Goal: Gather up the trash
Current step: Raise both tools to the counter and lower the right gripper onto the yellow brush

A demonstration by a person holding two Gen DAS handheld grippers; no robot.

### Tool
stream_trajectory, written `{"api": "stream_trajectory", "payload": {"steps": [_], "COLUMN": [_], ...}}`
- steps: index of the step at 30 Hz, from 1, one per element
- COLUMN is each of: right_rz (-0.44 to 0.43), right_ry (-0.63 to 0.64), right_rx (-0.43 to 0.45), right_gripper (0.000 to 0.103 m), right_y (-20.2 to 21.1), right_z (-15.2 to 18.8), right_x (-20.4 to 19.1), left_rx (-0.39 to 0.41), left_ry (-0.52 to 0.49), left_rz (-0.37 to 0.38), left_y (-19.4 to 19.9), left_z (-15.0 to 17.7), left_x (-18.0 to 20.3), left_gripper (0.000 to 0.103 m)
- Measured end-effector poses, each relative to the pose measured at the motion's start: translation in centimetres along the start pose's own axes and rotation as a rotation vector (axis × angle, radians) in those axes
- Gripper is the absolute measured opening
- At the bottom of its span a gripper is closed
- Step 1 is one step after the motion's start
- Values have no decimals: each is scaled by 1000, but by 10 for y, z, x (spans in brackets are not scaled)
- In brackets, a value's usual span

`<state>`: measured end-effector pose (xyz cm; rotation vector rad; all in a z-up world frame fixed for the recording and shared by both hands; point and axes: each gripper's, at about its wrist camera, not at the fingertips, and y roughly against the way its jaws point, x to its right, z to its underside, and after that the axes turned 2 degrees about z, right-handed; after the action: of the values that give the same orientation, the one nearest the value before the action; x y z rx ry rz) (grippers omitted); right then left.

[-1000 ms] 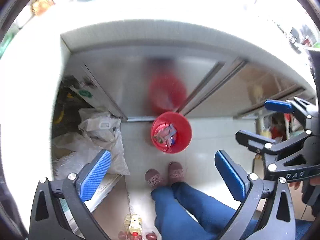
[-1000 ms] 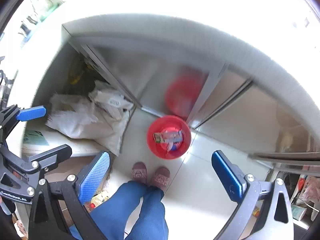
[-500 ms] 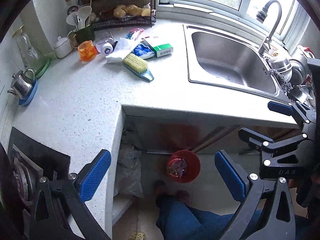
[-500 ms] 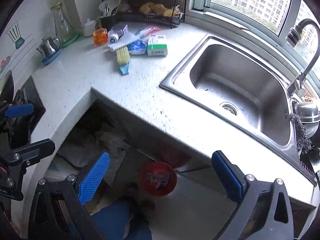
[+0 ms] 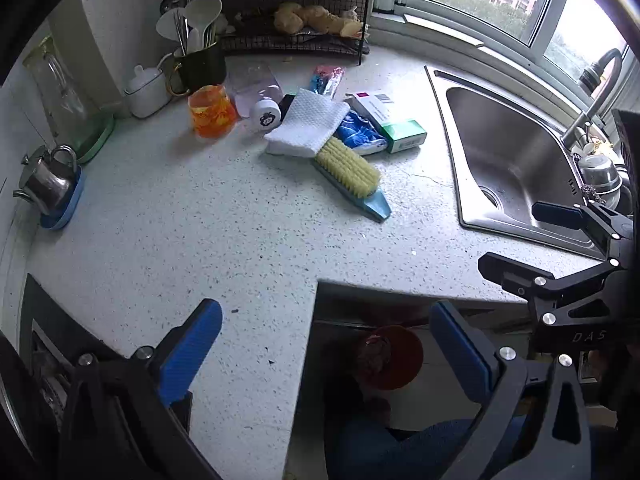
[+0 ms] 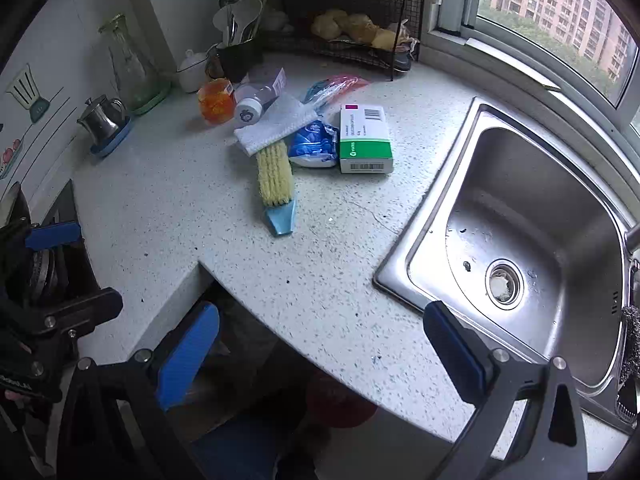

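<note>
Both views have swung up from the floor; my left tongs [image 5: 320, 344] and right tongs [image 6: 320, 340] hang spread, empty. Crumpled blue wrapper [image 6: 314, 145] lies mid-tabletop [image 6: 180, 200] against the yellow-bristled brush [image 6: 275, 176]; I may snag it.

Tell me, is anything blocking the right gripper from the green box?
Nothing visible does. The right gripper is open over the counter's front edge, and bare counter lies between it and the green box. The brush lies off to the left.
</note>
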<state>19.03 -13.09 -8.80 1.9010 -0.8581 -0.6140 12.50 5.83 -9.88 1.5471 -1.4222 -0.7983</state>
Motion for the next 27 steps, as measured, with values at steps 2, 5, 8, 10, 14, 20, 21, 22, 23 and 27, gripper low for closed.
{"api": "stream_trajectory", "payload": {"steps": [2,5,8,10,14,20,21,22,23,27], "right_rz": [-31,-69,-97,-92,-81,-81,-82,-86,-87,-98], "right_ry": [3,8,22,47,98,124,117,110,105,92], "right_rx": [-26,-42,-69,-85,-116,-172,-180,-186,-192,-200], "right_gripper": [102,102,102,102,102,96,93,89,86,79], "right_y": [-10,-24,-40,-52,-75,-111,-115,-119,-122,-128], "right_z": [-14,-33,-49,-59,-74,-89,-91,-93,-94,-99], "right_x": [-3,-8,-14,-19,-30,-43,-43,-45,-45,-48], "left_rx": [-11,-34,-54,-75,-97,-126,-129,-131,-134,-139], "left_ry": [13,33,45,58,68,83,84,87,89,90], "left_rz": [10,27,34,39,50,60,60,60,62,77], "left_y": [-10,-23,-38,-48,-63,-81,-82,-84,-85,-89], "left_z": [-8,-18,-31,-39,-51,-62,-64,-65,-66,-66], "left_x": [-13,-32,-47,-56,-71,-91,-93,-95,-98,-107], "left_gripper": [103,103,103,103,103,103,103,103,103,103]}}
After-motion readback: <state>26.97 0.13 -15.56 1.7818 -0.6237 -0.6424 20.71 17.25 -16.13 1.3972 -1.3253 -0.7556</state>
